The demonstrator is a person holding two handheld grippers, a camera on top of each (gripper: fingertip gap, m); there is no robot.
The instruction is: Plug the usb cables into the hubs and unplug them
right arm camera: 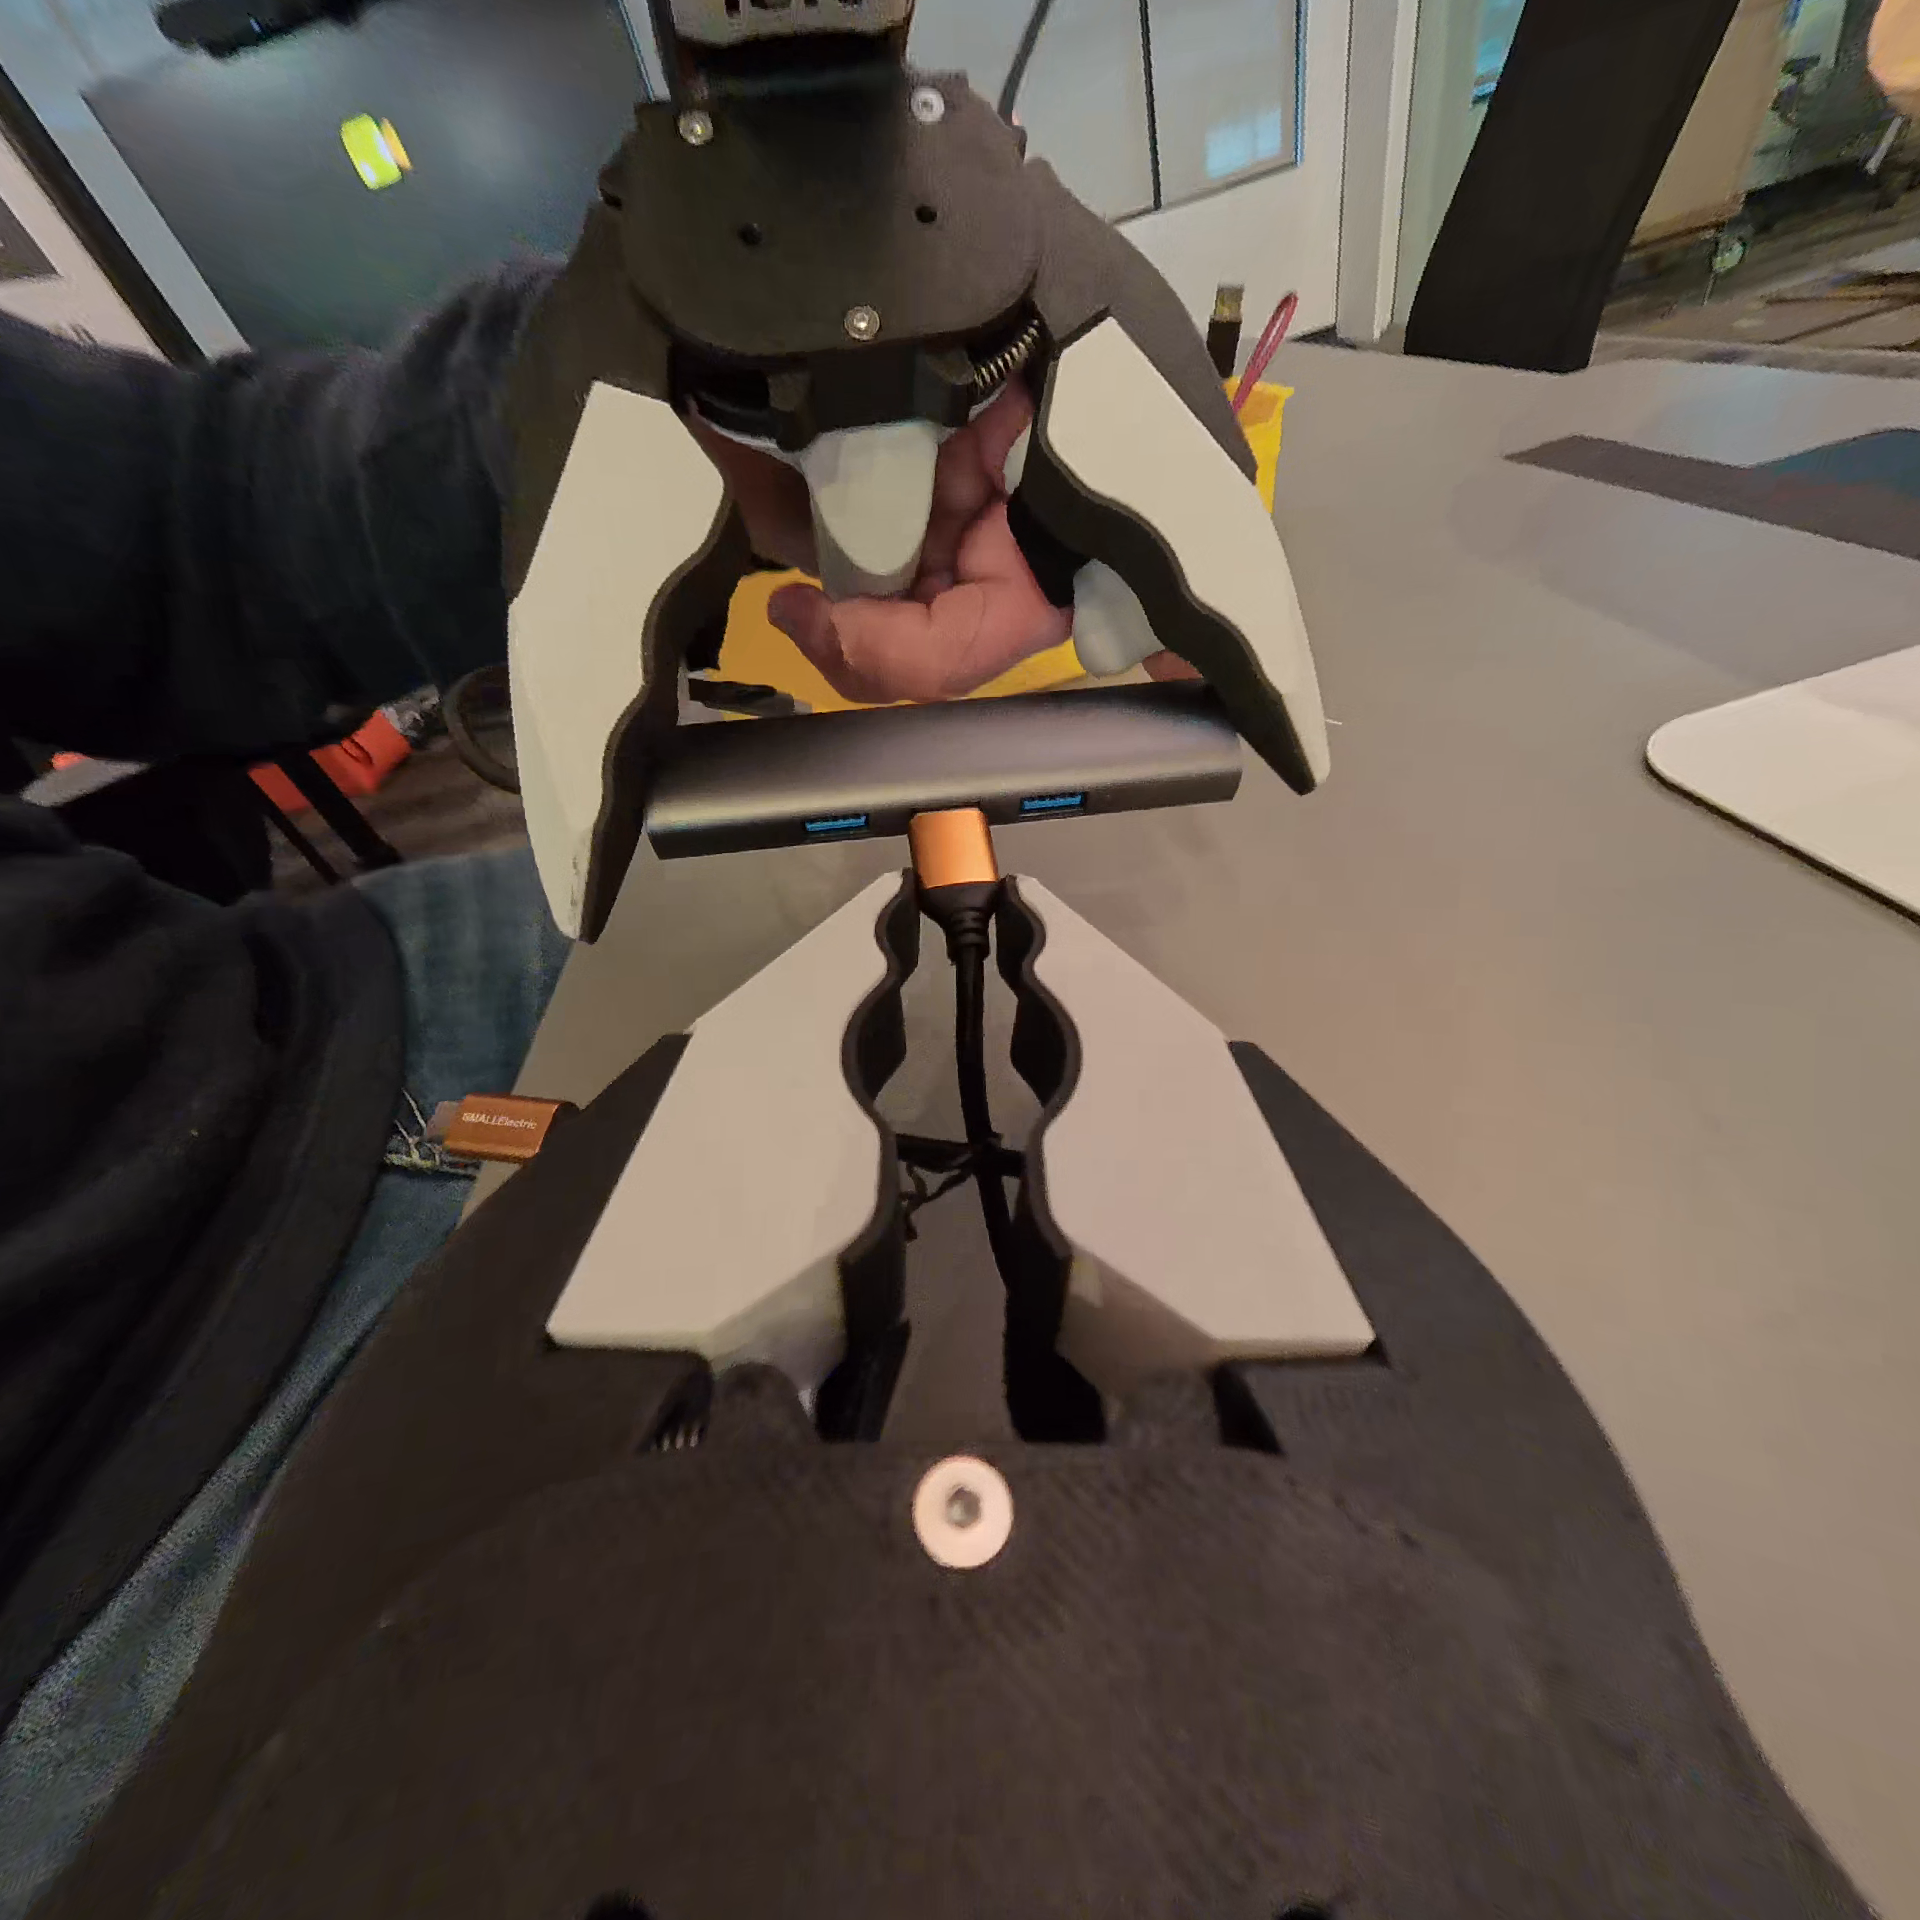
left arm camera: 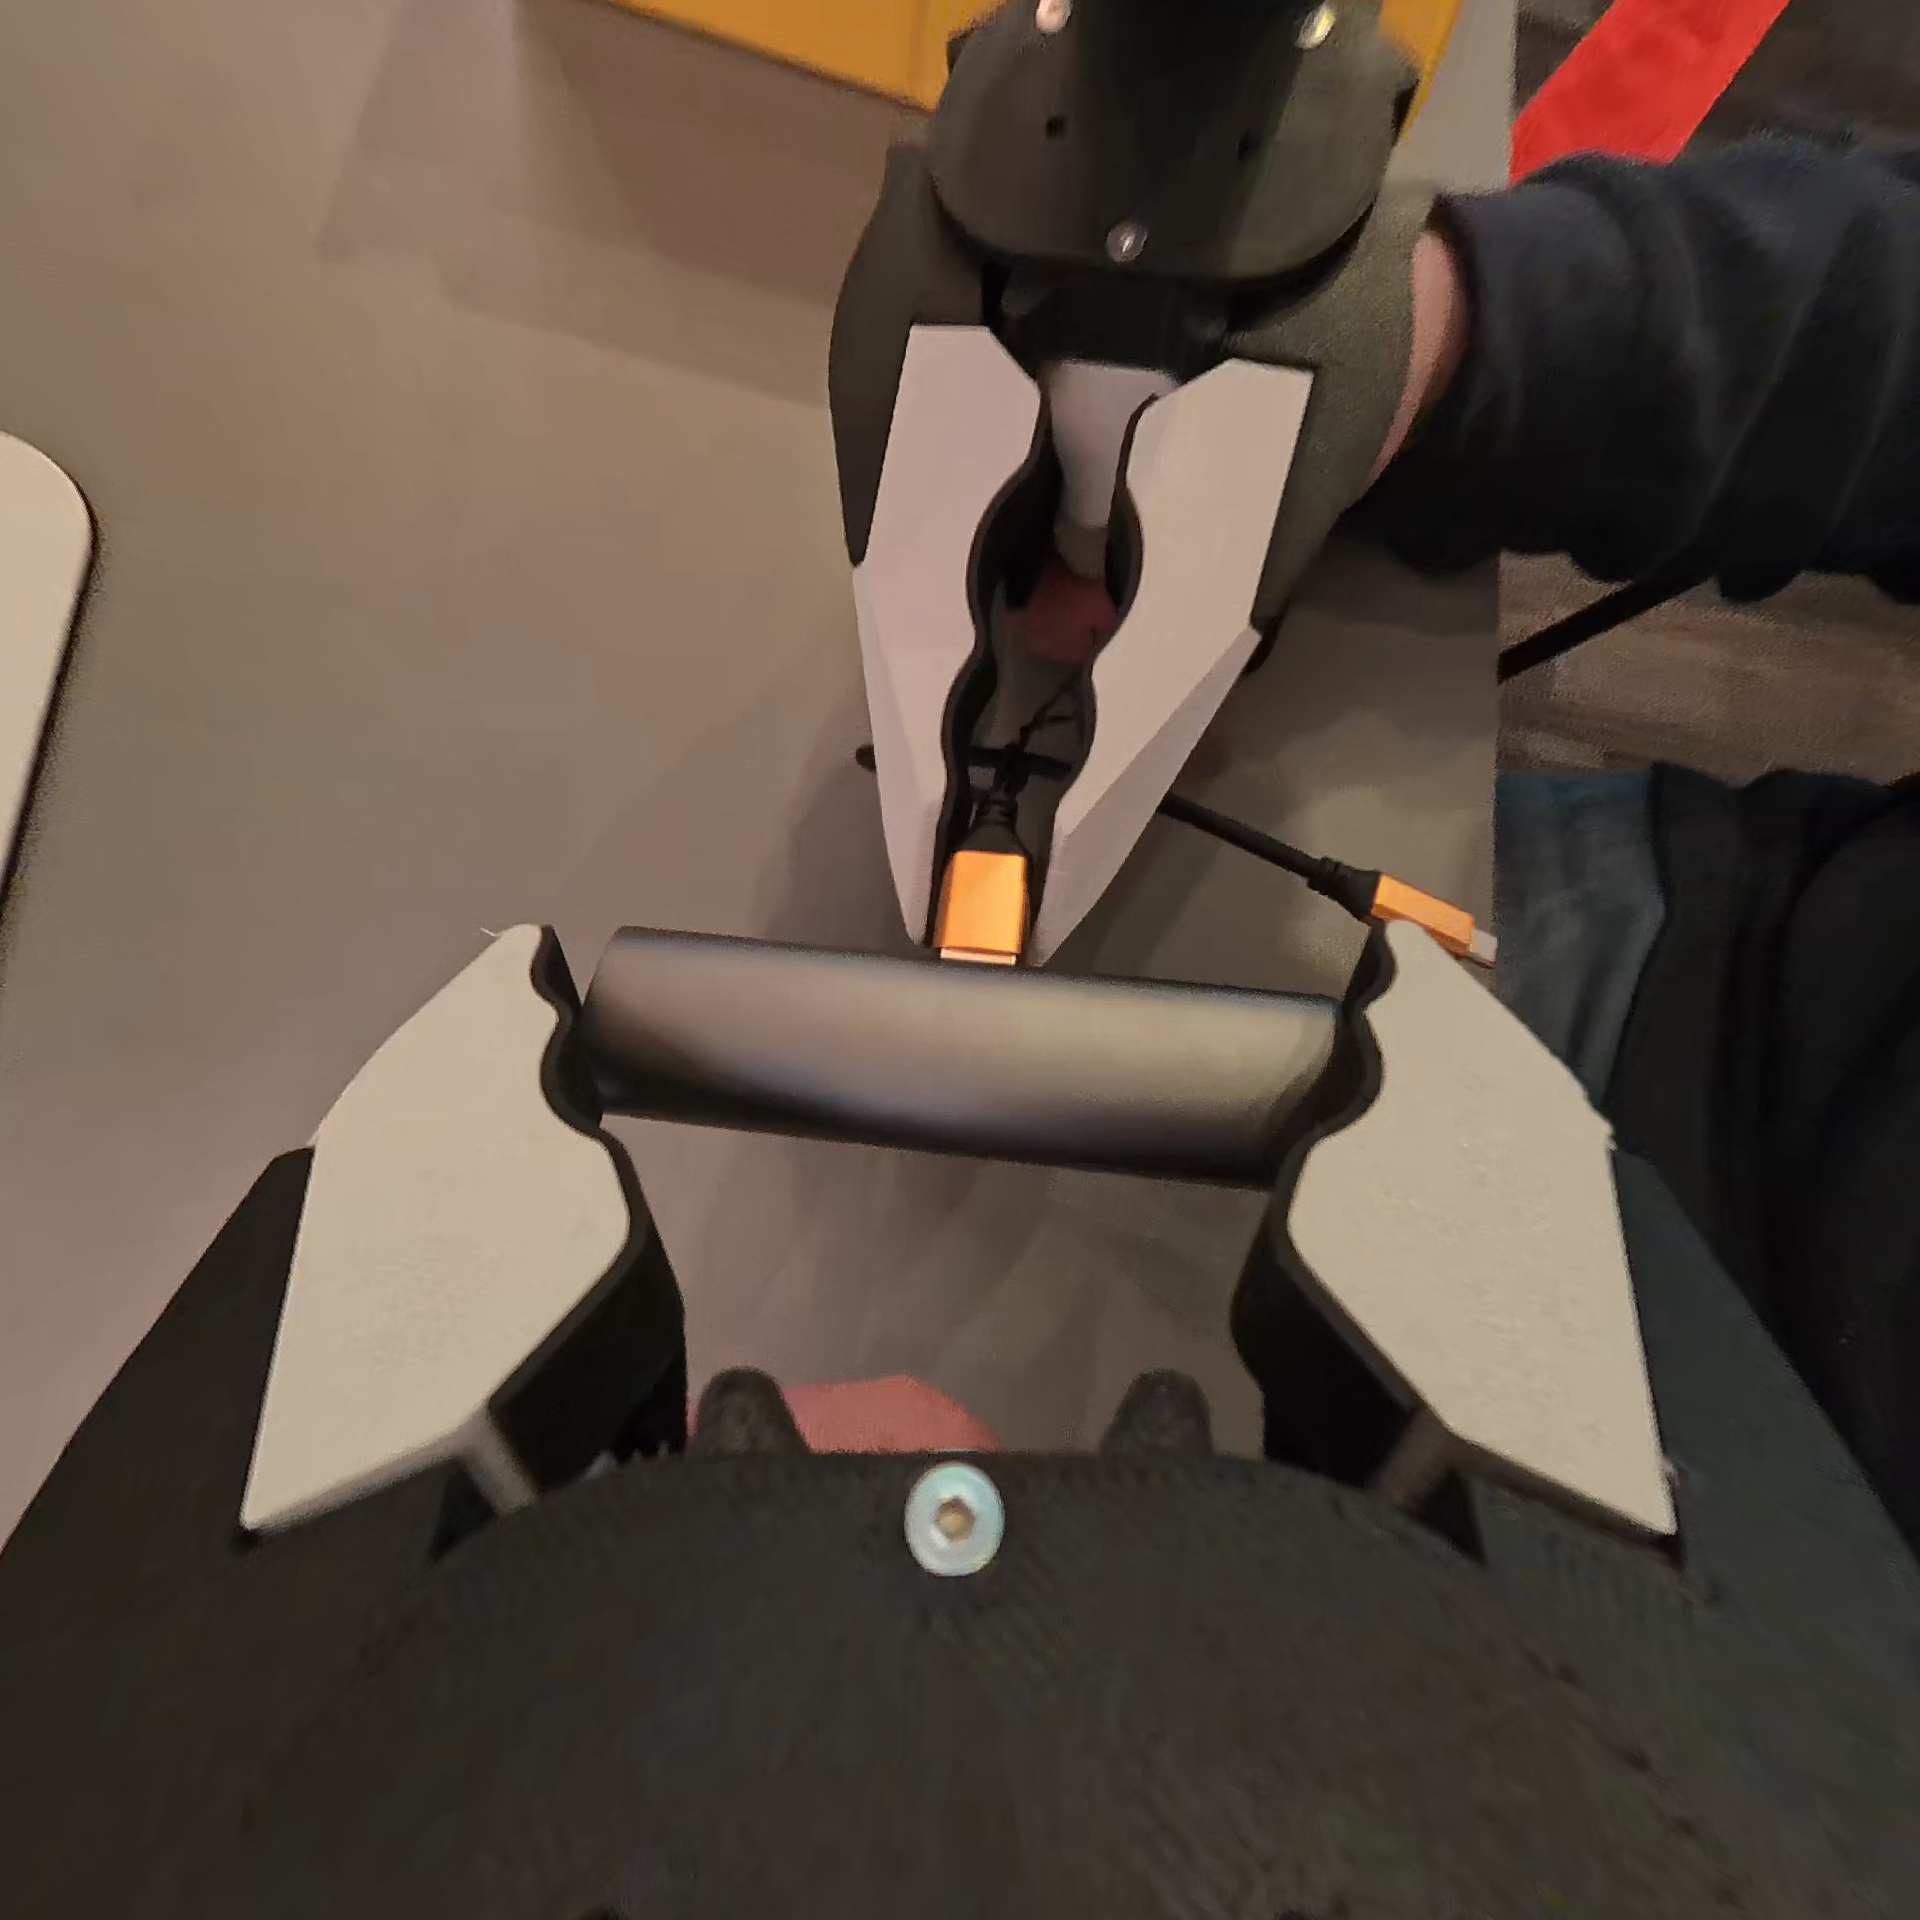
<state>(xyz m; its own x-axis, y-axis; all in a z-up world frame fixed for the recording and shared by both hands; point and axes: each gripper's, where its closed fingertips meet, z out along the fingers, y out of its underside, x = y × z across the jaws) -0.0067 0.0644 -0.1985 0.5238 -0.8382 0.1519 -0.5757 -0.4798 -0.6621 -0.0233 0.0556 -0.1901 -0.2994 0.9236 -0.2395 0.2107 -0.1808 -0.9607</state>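
The left gripper [left arm camera: 961,1039] clamps the dark grey metal bar-shaped USB hub [left arm camera: 956,1049] by its ends, probably bracing it above the grey table [left arm camera: 416,623]. The right gripper [right arm camera: 958,883] pinches the orange metal USB plug [right arm camera: 951,847], which sits in the hub's middle port.

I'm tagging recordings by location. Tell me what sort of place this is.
Probably an office or meeting room, not a home. A wide grey tabletop fills both views, glass partition panels stand behind it, and a large dark wall screen hangs at the back.
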